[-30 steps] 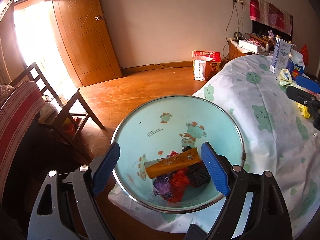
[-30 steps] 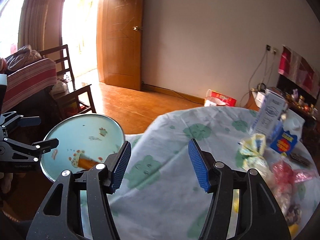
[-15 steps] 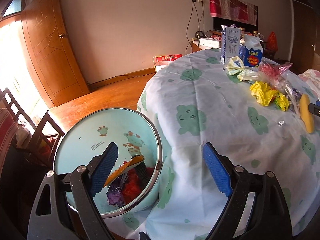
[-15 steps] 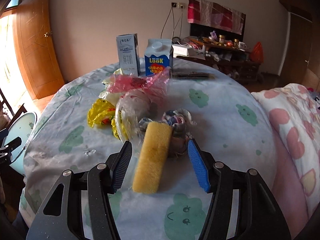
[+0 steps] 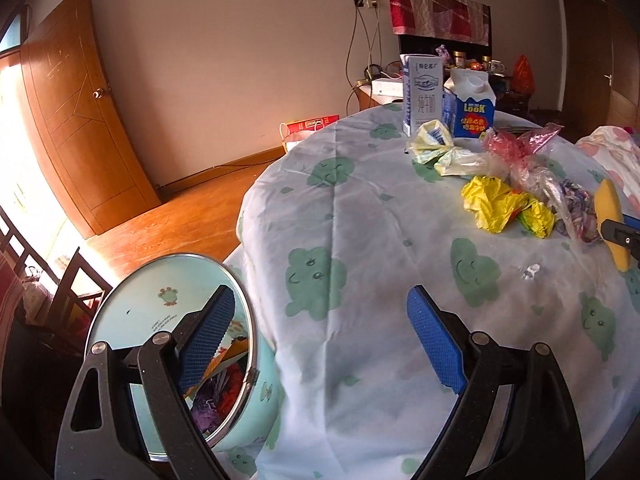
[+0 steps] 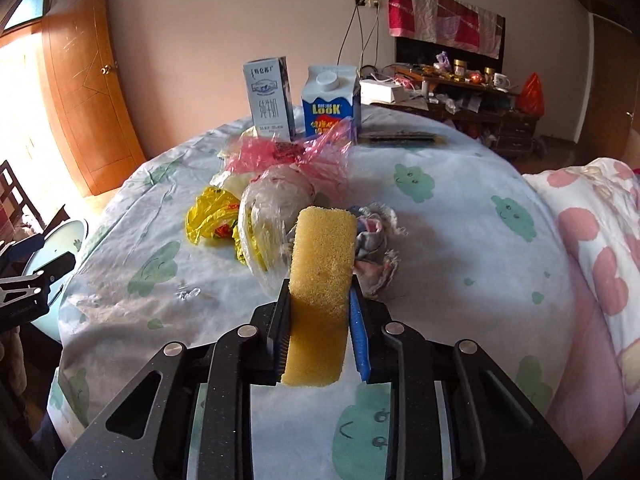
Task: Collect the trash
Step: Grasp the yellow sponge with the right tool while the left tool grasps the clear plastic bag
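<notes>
**A:** What is your right gripper (image 6: 318, 316) doing?

**B:** Your right gripper is clamped on a long yellow sponge block (image 6: 322, 280). The two blue-padded fingers (image 6: 359, 332) press its near half from either side, and the far end sticks out forward over the table.

**A:** And the left one?

**B:** Your left gripper (image 5: 320, 340) is spread wide with nothing between its fingers. It hangs at the table's edge, one finger over the bin, the other over the cloth.

**A:** What lies just past the sponge?

**B:** A crumpled clear plastic bag (image 6: 272, 216) is just to its left and a balled-up patterned rag (image 6: 376, 240) just to its right. Further left is a crumpled yellow plastic wrapper (image 6: 212, 216), and behind the clear bag a pink plastic bag (image 6: 296, 156).

**A:** Further back?

**B:** Two cartons stand upright side by side: a tall white and blue milk carton (image 6: 270, 98) and a blue gable-top carton marked "LOOK" (image 6: 330, 100).

**A:** Where does the trash go?

**B:** A pale blue round bin with cartoon animals and a metal rim (image 5: 160, 280) stands on the floor against the round table covered in a white cloth with green cloud faces (image 5: 360, 220). It already holds an orange wrapper and other coloured scraps.
</notes>
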The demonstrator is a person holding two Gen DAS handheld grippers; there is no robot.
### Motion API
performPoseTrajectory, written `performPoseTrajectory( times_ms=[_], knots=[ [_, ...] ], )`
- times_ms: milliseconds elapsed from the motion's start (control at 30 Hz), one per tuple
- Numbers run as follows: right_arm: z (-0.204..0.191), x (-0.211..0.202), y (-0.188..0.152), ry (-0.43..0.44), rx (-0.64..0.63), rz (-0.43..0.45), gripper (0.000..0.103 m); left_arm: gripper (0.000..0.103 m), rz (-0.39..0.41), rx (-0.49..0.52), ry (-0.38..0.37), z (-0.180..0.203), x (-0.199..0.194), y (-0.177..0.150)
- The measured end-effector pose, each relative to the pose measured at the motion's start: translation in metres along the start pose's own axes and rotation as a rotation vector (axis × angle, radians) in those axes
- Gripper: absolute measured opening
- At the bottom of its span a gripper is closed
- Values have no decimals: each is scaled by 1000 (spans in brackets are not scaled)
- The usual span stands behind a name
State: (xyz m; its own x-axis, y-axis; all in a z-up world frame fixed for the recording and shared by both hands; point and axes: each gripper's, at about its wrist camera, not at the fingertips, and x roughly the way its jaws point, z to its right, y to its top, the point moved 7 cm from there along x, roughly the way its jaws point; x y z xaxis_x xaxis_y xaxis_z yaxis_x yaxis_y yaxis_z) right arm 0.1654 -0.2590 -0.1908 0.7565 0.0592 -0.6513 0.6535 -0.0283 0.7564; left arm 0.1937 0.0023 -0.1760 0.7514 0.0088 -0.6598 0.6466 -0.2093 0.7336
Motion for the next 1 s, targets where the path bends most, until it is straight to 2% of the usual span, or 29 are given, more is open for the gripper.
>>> performPoseTrajectory(
  times_ms=[133, 300, 500, 700, 800, 833, 867, 933, 1000],
  knots=[
    [27, 1, 9, -100, 6, 14, 27, 86, 21, 36, -40, 36, 3, 22],
    [70, 7, 12, -162, 57, -19, 27, 86, 45, 74, -101, 87, 9, 49],
    [107, 3, 6, -205, 92, -1, 27, 86, 55, 109, -142, 142, 24, 76],
    [129, 3, 4, -188, 128, 16, 27, 85, 14, 129, -166, 176, 50, 83],
    [130, 5, 5, -176, 121, 22, 27, 69, -15, 137, -194, 187, 58, 79],
    [130, 6, 6, -170, 123, 23, 27, 58, -26, 136, -214, 190, 60, 77],
    [129, 7, 6, -163, 124, 24, 27, 37, -42, 143, -236, 194, 63, 75],
    [126, 7, 8, -153, 124, 32, 27, 14, -60, 150, -258, 198, 65, 73],
    [123, 6, 10, -147, 123, 41, 27, 9, -49, 153, -264, 197, 60, 74]
  ],
)
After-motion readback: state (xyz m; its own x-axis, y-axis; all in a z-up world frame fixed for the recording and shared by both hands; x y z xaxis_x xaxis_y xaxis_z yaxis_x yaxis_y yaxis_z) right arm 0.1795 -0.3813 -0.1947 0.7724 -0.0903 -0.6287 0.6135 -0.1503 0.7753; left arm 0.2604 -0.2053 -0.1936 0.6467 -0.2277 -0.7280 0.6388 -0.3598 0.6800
